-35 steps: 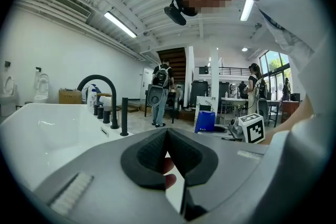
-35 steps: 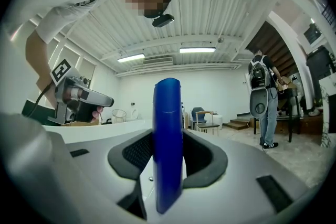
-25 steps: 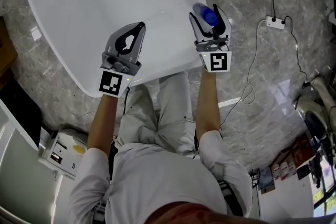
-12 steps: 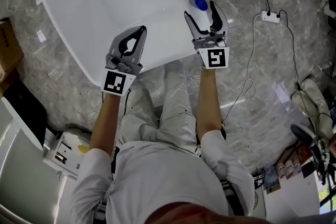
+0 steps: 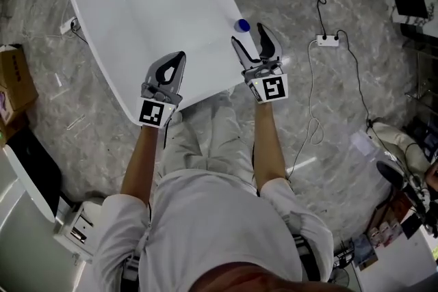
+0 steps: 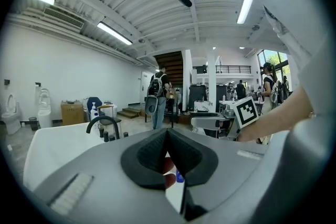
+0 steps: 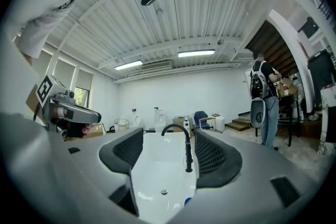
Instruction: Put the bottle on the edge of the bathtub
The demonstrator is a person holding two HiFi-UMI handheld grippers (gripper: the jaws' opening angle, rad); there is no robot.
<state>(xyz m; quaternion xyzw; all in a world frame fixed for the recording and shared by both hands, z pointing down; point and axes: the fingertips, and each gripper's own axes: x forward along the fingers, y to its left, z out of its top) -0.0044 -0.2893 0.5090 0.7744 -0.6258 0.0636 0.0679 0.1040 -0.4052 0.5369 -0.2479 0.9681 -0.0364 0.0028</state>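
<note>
Head view: both forearms reach straight up-frame from the torso, roughly parallel, w/ the bathtub [image 5: 137, 10] filling the upper left-centre. Right gripper [image 5: 250, 44] sits centre-right, at the tub's right rim, jaws spread in a V and pointing up-frame. The bottle [image 5: 241, 25] shows its blue cap just beyond the tips, standing on the tub's edge, apart from both pads. Right gripper view confirms it: the right gripper [image 7: 169, 152] is released, the jaws are closing a touch, and nothing sits between them. Only the tub basin and black faucet [image 7: 186, 147] show past them, w/ the bottle's blue cap [image 7: 187, 201] low in frame. Left gripper [image 5: 171, 68] is centre-left, over the tub's near end, pointed up-frame too. In its own view the left gripper [image 6: 167, 136] is clenched, pad tips meeting, no object pinched. The left forearm [image 5: 140, 161] angles slightly rightward as it goes up-frame; the right forearm [image 5: 263, 147] runs near vertical. The marker cube [image 5: 274, 87] on the right gripper faces the camera.
</note>
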